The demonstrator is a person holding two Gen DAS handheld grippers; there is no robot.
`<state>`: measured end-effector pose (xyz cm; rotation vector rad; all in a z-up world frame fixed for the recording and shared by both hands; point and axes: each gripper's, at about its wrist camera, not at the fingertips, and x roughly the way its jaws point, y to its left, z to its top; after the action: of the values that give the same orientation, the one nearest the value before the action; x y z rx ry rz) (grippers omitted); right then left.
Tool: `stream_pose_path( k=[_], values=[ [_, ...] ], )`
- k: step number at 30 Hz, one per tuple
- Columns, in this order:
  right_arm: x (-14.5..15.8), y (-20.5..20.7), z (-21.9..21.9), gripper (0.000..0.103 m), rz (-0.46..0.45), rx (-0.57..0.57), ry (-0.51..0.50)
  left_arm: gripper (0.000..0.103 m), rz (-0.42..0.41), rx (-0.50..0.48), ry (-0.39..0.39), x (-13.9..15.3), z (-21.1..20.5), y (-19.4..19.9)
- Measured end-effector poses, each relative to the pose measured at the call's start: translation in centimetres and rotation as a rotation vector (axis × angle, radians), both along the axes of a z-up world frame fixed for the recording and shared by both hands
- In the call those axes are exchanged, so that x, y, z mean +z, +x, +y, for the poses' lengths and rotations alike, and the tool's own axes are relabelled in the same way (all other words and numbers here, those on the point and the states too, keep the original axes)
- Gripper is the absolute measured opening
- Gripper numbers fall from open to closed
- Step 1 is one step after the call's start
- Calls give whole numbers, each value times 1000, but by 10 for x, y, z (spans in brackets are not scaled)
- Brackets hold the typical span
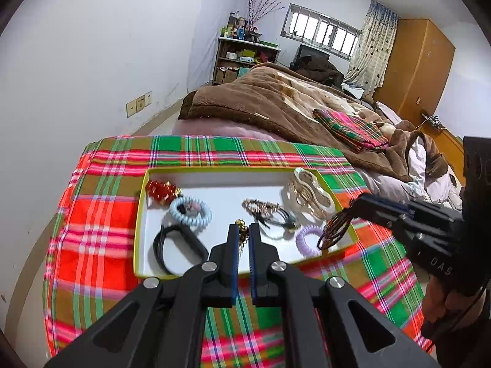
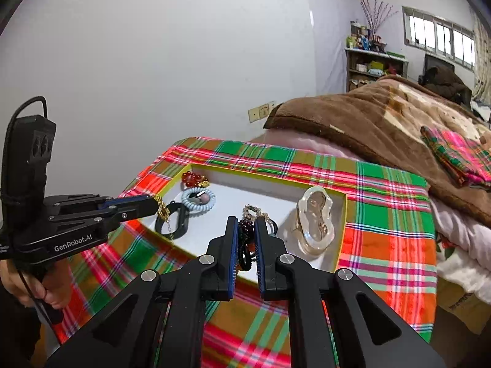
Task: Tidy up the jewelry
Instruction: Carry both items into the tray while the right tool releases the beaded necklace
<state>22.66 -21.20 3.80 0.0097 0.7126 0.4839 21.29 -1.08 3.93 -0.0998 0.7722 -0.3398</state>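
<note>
Over the white tray (image 1: 214,184) with yellow rim, the left gripper (image 1: 244,236) is clamped on a gold chain (image 1: 242,230); the right gripper (image 2: 246,230) is clamped on a dark beaded bracelet (image 1: 333,230), above the tray's near edge

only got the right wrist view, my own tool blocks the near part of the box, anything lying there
observer: yes, a purple spiral hair tie lies in the box, in the near corner just below your right tool.
operator: and where does my bracelet hang
observer: the beaded bracelet hangs in several loops from the tool tip, over the box's right rim, right beside the purple tie.
operator: left tool got its piece properly
observer: the left wrist view looks straight along the left tool: the gold chain is pinched between its closed pads near the tips.
</note>
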Motion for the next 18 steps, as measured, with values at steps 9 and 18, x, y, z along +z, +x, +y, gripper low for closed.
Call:
stream_pose_path(
  k=[9, 18],
  values=[
    [-33, 22, 9, 11, 76, 6, -7, 6, 30, -23, -22, -17, -4, 35],
    [-50, 26, 14, 11, 108, 18, -25, 6, 98, -31, 1, -49, -8, 47]
  ],
)
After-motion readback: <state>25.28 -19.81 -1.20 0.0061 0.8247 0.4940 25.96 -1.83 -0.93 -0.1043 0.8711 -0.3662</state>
